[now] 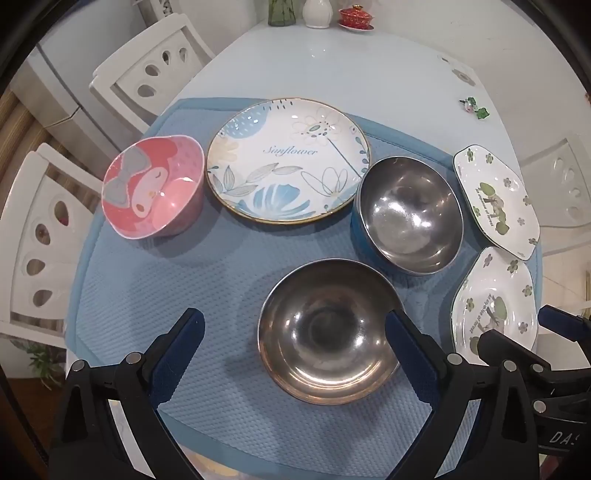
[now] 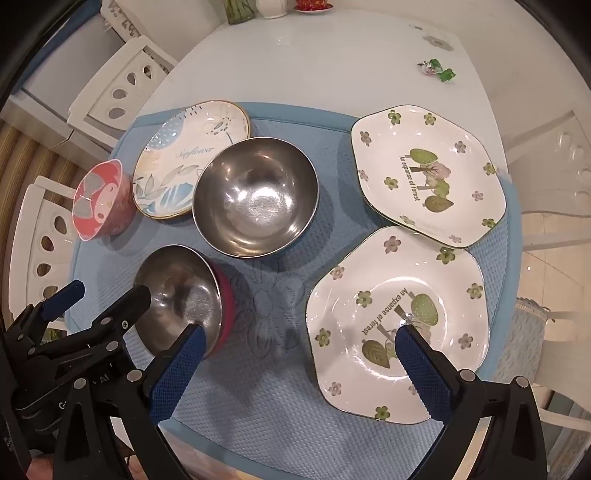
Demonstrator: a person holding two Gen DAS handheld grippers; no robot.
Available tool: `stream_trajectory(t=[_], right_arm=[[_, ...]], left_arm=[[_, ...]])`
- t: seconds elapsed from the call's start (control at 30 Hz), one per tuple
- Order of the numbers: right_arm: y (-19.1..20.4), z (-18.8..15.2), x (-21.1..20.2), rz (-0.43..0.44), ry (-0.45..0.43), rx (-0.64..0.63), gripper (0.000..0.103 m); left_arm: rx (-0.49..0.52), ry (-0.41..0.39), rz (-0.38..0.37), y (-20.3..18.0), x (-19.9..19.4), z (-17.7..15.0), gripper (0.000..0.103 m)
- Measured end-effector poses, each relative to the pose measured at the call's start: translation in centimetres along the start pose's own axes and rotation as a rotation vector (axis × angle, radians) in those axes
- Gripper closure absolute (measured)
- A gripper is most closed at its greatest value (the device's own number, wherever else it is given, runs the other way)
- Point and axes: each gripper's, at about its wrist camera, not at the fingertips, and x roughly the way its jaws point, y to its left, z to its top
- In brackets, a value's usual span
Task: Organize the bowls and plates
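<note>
On a blue mat [image 1: 147, 280] lie a pink cartoon bowl [image 1: 153, 192], a round "Sunflower" plate [image 1: 288, 160], a far steel bowl [image 1: 410, 214], a near steel bowl [image 1: 328, 328] and two hexagonal forest plates [image 1: 496, 199] [image 1: 493, 302]. My left gripper [image 1: 295, 332] is open above the mat, its right finger over the near steel bowl's rim. My right gripper [image 2: 299, 347] is open, its right finger above the near forest plate [image 2: 399, 317], its left finger beside the near steel bowl [image 2: 177, 295]. The far steel bowl [image 2: 255, 199] and far forest plate [image 2: 428, 173] lie beyond.
The mat lies on a white table [image 1: 332, 66]. White chairs [image 1: 155, 70] stand at the left. A green vase [image 1: 282, 11], a white jug [image 1: 316, 13] and a red lidded cup [image 1: 356, 16] stand at the far edge. A small green trinket [image 1: 474, 107] lies at the right.
</note>
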Motion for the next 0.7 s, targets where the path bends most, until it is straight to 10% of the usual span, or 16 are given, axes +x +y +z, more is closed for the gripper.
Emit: stream_trajectory(t=[0.7], right_arm=[[1.5, -0.9, -0.2, -0.015, 0.0, 0.009, 0.001]], left_arm=[[0.021, 0.009, -0.023, 1.5, -0.1, -0.7, 0.005]])
